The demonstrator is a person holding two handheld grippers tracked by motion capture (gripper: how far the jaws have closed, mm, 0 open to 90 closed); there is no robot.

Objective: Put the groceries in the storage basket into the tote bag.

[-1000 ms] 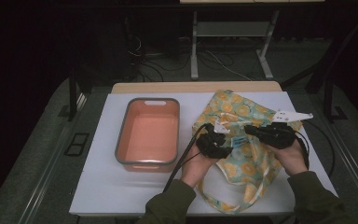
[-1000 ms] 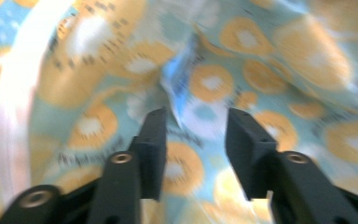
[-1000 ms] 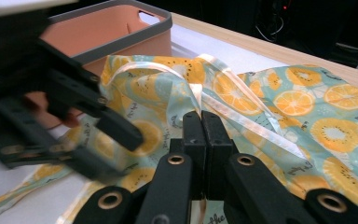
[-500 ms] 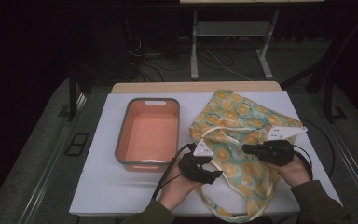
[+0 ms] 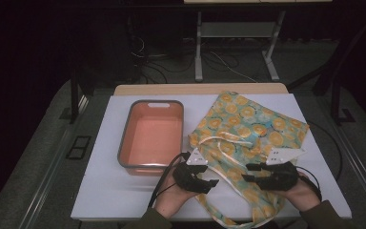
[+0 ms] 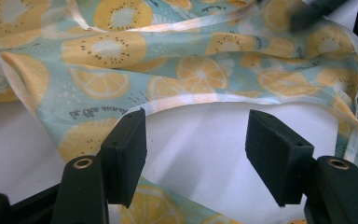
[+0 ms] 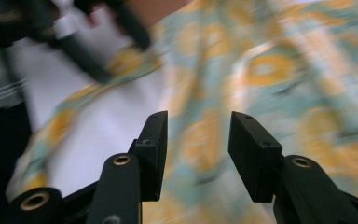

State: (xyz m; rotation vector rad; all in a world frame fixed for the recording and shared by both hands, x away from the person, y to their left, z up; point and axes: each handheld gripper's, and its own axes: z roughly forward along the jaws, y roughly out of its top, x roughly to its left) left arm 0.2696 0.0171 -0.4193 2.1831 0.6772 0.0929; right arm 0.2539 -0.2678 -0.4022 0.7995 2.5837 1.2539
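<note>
Going from the left of my high view, I see an orange tub (image 5: 151,136) with a grey rim sitting on the white table (image 5: 100,191), nothing in it. Just beside it to the right, the citrus-print cloth bag (image 5: 250,124) lies flat, spread from the far edge down to the near edge, its pale handle straps (image 5: 224,143) looped across the middle. My left gripper (image 5: 213,182) hovers low at the bag's near left edge; its jaws have just been opening and stand apart, released, with only bare table and a hem of the bag (image 6: 186,100) ahead of them. My right gripper (image 5: 247,179) is over the bag's near right part, jaws just opened too, holding nothing, blurred fabric (image 7: 270,70) beyond them
</note>
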